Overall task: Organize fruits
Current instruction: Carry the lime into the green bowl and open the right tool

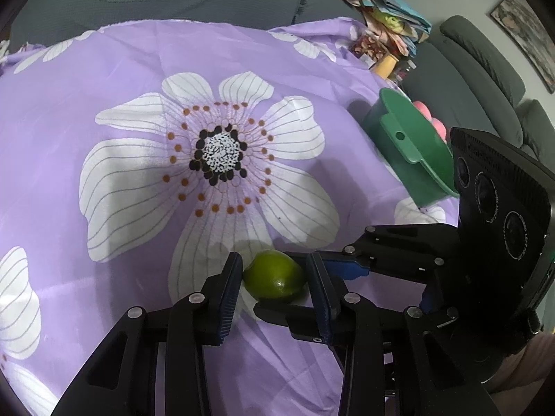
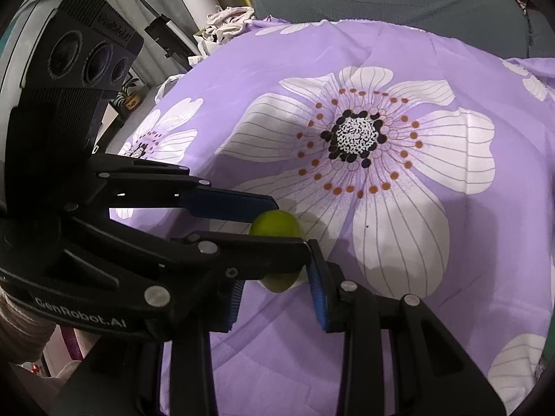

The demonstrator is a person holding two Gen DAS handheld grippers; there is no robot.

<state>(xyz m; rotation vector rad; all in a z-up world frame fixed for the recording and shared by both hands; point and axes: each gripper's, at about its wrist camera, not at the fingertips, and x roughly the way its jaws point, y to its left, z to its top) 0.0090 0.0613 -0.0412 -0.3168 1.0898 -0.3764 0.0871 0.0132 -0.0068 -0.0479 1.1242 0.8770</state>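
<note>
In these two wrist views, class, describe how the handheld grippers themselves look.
Both the left gripper and right gripper are black linkage frames with silver rivets and ribbed blue finger pads. Each carries a black three-lens camera block; white "GenRobot.AI" lettering marks the left one's arm.

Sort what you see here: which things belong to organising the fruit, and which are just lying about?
Belongs to the job: small green lime; green plastic tub holding pink round fruits; left gripper and right gripper, jaws closed on the lime.

Lying about: purple flowered cloth; yellow plastic cup; pile of folded fabrics; grey sofa; framed picture; small potted plant.
</note>
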